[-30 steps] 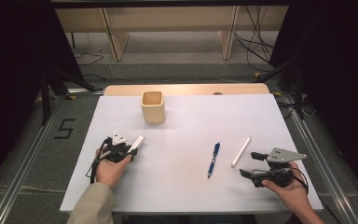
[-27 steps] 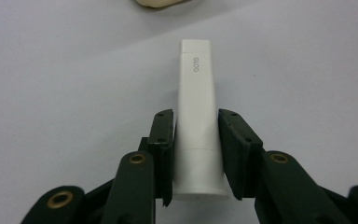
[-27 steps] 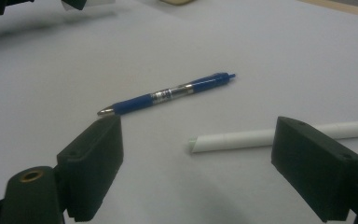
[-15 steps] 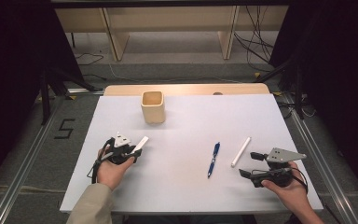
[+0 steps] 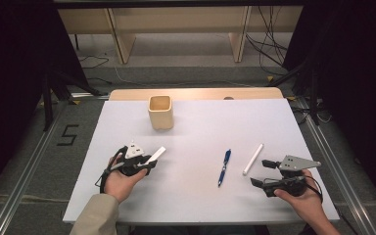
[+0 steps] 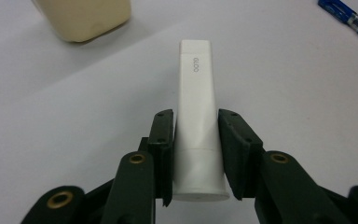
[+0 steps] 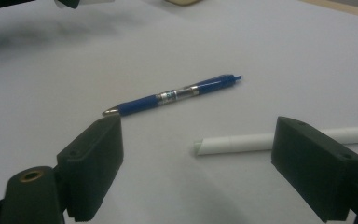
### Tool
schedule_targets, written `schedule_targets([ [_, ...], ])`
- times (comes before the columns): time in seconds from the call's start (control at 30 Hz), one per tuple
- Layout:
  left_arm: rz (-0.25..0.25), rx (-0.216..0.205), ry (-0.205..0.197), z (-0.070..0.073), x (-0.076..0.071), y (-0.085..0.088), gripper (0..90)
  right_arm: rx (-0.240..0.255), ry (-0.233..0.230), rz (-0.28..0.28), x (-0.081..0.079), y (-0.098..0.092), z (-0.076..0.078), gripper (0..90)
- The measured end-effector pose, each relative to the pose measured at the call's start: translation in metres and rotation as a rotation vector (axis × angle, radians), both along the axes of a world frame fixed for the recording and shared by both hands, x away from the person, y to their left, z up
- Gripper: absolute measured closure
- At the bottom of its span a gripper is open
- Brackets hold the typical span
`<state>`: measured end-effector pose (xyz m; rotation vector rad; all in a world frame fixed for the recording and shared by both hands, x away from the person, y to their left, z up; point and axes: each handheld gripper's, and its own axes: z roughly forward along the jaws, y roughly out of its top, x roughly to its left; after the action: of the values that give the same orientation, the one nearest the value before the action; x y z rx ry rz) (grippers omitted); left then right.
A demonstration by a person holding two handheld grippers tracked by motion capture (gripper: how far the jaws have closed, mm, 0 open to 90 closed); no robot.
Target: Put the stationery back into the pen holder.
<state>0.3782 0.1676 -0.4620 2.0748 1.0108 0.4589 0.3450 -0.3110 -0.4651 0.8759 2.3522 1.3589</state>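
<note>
While the left gripper [image 5: 149, 163] is clamping its fingers [image 6: 162, 140] on the lower end of a white glue stick [image 6: 197, 121], the person is holding it just above the white table [image 5: 196, 127] at lower left of the high view, its free end pointing up-frame toward the beige square cup [image 5: 160, 112] near the upper middle, probably its destination. At lower right, the right gripper [image 5: 260, 174] is waiting with its fingers [image 7: 95, 161] spread wide and empty, aimed at a blue pen [image 7: 170, 95] and a white marker [image 7: 265, 140] lying side by side, likely next for collection.
</note>
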Motion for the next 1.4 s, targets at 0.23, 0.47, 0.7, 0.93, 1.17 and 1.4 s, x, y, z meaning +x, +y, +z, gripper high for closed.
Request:
schedule_targets([
  [0.23,-0.095,0.029,0.012,0.005,-0.005,-0.009,67.2,0.004,0.003,0.012,0.0,0.001,0.0,17.7],
  [0.47,-0.233,0.05,0.025,0.007,-0.012,-0.023,67.2,0.0,-0.003,0.058,-0.001,0.005,-0.001,18.5],
  [0.7,-0.376,0.084,0.039,0.009,-0.019,-0.039,67.2,-0.004,-0.002,0.108,-0.003,0.01,-0.001,19.0],
  [0.93,-0.536,0.135,0.054,0.013,-0.029,-0.06,67.2,0.0,-0.01,0.189,-0.006,0.021,0.0,19.5],
  [1.17,-0.635,0.155,0.058,0.019,-0.036,-0.078,67.2,-0.023,0.008,0.286,-0.011,0.043,-0.001,20.9],
  [1.4,-0.687,0.177,0.061,0.021,-0.036,-0.093,67.2,-0.055,0.012,0.346,-0.01,0.06,-0.001,22.1],
])
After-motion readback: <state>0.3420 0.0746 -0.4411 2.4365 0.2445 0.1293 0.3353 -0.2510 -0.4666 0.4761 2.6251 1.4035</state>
